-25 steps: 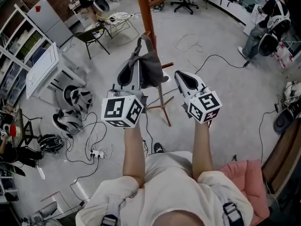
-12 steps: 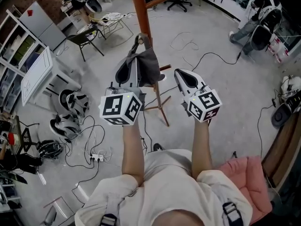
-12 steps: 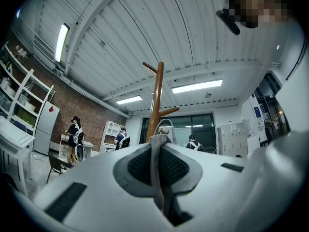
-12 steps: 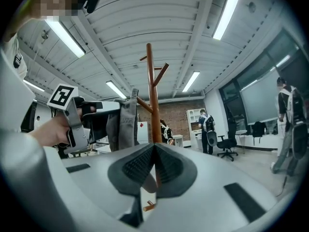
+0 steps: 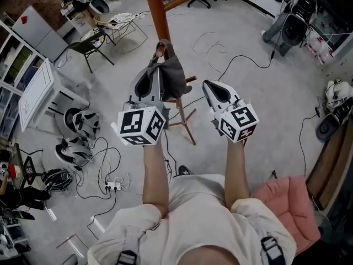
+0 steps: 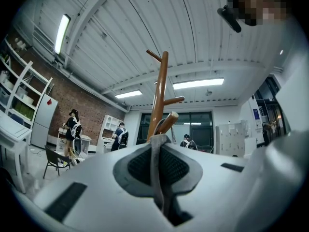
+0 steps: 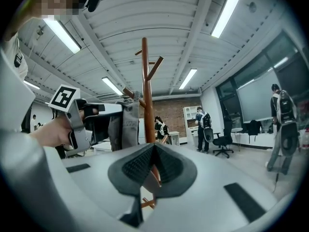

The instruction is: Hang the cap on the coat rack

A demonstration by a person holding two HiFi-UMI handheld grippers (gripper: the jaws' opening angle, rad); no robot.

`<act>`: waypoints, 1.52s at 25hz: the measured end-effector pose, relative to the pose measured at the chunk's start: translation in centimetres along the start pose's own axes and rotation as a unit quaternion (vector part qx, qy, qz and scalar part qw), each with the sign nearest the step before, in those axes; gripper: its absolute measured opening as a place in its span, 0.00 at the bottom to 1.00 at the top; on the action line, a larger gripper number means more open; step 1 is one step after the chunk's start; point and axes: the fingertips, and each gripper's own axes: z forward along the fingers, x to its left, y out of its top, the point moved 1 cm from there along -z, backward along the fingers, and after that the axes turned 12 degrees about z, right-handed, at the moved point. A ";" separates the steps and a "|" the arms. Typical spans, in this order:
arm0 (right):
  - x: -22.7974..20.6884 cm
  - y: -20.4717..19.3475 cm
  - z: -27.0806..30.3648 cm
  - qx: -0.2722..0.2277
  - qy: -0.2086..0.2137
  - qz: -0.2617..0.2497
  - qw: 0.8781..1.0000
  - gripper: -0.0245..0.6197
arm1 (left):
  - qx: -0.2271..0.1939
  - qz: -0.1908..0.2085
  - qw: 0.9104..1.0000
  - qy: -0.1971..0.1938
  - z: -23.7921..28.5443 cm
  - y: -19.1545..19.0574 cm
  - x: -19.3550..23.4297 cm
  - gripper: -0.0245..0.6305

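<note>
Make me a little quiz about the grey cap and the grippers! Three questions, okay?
1. True or false: the left gripper is pinching the grey cap.
2. What colour is the coat rack? A brown, B blue, C green.
3. Fill in: the right gripper is shut and holds ____.
Key: 1 true; 2 A; 3 nothing.

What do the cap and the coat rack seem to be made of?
Cap: soft grey cloth, matte; it sags and folds where the left gripper pinches it. Coat rack: probably wood with a smooth reddish-brown finish, judging by its colour and round pegs; painted metal cannot be ruled out.
</note>
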 end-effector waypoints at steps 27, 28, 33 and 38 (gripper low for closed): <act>2.0 -3.3 -1.1 0.006 0.023 0.026 0.999 0.05 | 0.048 0.022 0.999 -0.007 -3.8 -3.8 -1.4 0.15; 2.2 -3.5 -1.4 0.006 0.027 0.027 0.999 0.05 | 0.050 0.022 0.999 -0.002 -4.3 -4.0 -1.4 0.15; 3.1 -4.7 -3.3 0.010 0.044 0.029 0.999 0.05 | 0.059 0.026 0.998 0.018 -7.3 -4.8 -2.7 0.15; 4.5 -6.2 -5.3 0.020 0.052 0.032 0.998 0.05 | 0.075 0.024 0.996 0.030 -10.7 -6.0 -4.0 0.15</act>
